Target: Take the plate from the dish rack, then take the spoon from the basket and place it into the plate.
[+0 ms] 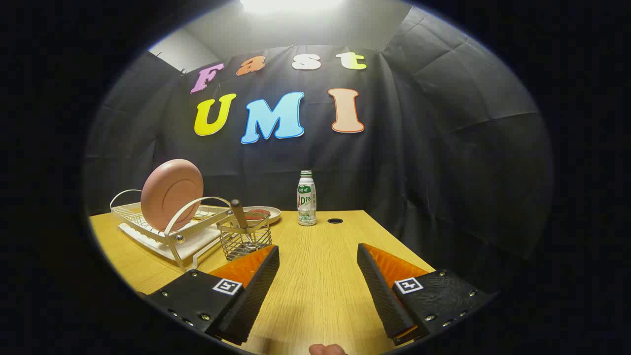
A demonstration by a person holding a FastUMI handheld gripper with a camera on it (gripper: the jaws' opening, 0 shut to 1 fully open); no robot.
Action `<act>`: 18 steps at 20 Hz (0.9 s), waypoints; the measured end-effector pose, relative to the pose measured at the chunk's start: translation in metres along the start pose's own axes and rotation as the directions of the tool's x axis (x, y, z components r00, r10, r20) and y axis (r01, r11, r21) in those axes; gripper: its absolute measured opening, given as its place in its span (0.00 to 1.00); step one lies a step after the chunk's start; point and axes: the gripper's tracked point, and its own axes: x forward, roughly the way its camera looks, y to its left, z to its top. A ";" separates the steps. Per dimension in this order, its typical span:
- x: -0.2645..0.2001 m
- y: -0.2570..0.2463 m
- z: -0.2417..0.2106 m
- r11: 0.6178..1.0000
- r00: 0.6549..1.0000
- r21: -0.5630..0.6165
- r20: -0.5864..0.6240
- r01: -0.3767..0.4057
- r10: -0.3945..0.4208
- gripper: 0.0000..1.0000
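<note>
Your gripper (318,256) hangs over the pale wooden table (320,276) with its two black ribbed fingers spread wide and nothing between them.

Take the white wire dish rack (170,229) as your landmark; it sits ahead of your left finger. The round pink plate (172,194) stands on edge in it, leaning a little and rising well above the wires. Against the rack's right-hand end stands the small wire basket (244,239), with the dark-handled spoon (239,213) upright inside it. Beyond the basket lies a shallow pale dish (263,213), and further right of the rack stands a white bottle with a green label (306,198).

The plate looks stiff, smooth and probably light, so it is likely to slip. Pinch it at the exposed upper rim, one finger on each face, and lift it straight up out of the wires. The spoon's handle looks thin and rigid; take it near the top, where it clears the basket.
</note>
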 end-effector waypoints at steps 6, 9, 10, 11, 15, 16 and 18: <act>0.060 -0.012 0.012 0.998 0.999 0.046 0.005 0.038 -0.039 0.97; 0.081 -0.015 0.034 0.997 0.998 0.048 0.018 0.059 -0.059 0.97; 0.084 -0.016 0.044 0.997 0.997 0.046 0.030 0.063 -0.065 0.97; 0.086 -0.016 0.057 0.997 0.997 0.039 0.032 0.067 -0.068 0.97; 0.075 -0.012 0.113 0.996 0.996 0.024 -0.012 0.084 -0.084 0.97; 0.068 -0.006 0.130 0.996 0.996 0.027 -0.016 0.084 -0.084 0.97; 0.057 0.009 0.163 0.997 0.997 0.019 -0.014 0.071 -0.071 0.96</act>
